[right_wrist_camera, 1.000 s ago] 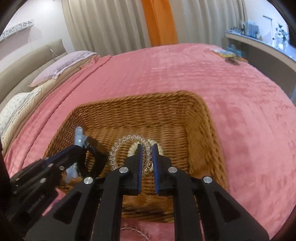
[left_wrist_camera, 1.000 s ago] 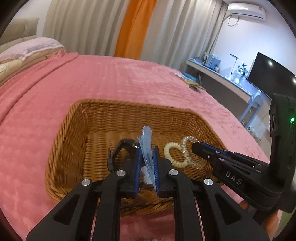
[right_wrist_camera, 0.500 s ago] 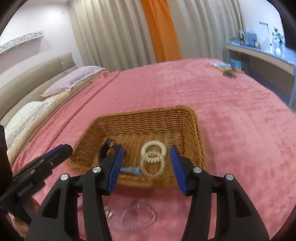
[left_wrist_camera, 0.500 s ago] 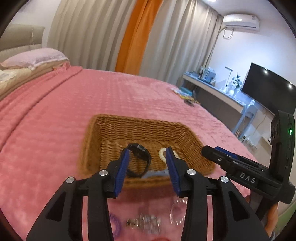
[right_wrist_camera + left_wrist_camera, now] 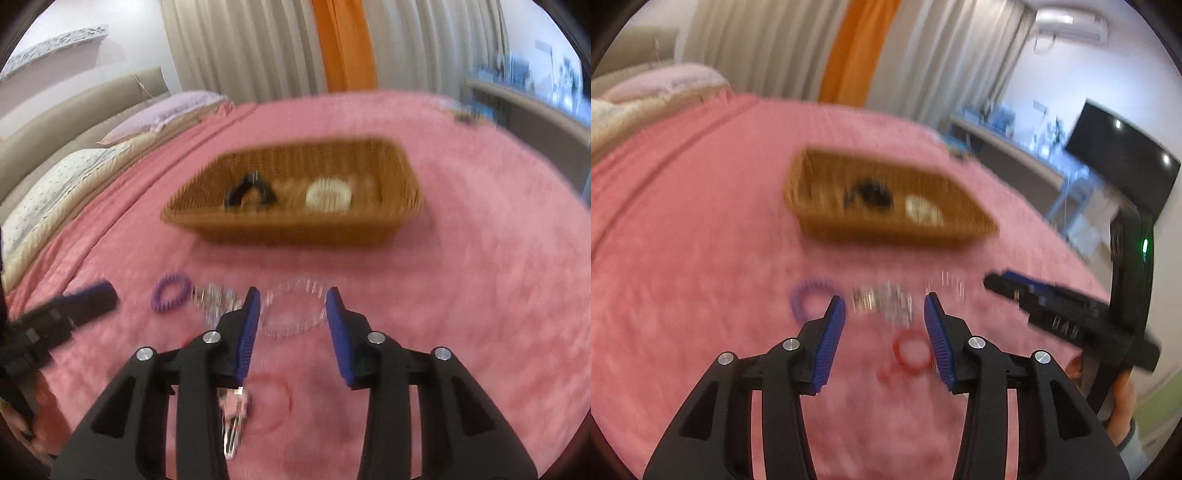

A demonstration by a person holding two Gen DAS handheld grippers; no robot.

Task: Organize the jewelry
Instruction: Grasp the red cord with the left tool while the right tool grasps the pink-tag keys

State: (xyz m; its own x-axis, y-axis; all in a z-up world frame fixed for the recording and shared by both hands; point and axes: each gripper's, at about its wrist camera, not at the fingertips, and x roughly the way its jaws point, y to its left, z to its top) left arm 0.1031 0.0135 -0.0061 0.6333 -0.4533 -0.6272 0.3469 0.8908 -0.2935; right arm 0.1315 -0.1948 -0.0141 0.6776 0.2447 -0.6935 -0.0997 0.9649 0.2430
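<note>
Both tongs, left (image 5: 884,314) and right (image 5: 293,308), gape apart, holding nothing, above bare pink bed (image 5: 480,295). Jewelry lies below: purple ring (image 5: 170,291), clear bracelet (image 5: 293,314) (blurry). Only the right view shows a pink clip (image 5: 234,410). Basket (image 5: 295,229) sits beyond, near curtains.

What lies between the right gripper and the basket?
In the right wrist view, a clear bracelet lies on the pink blanket just past the open right gripper; beyond it, blanket only up to the basket.
</note>
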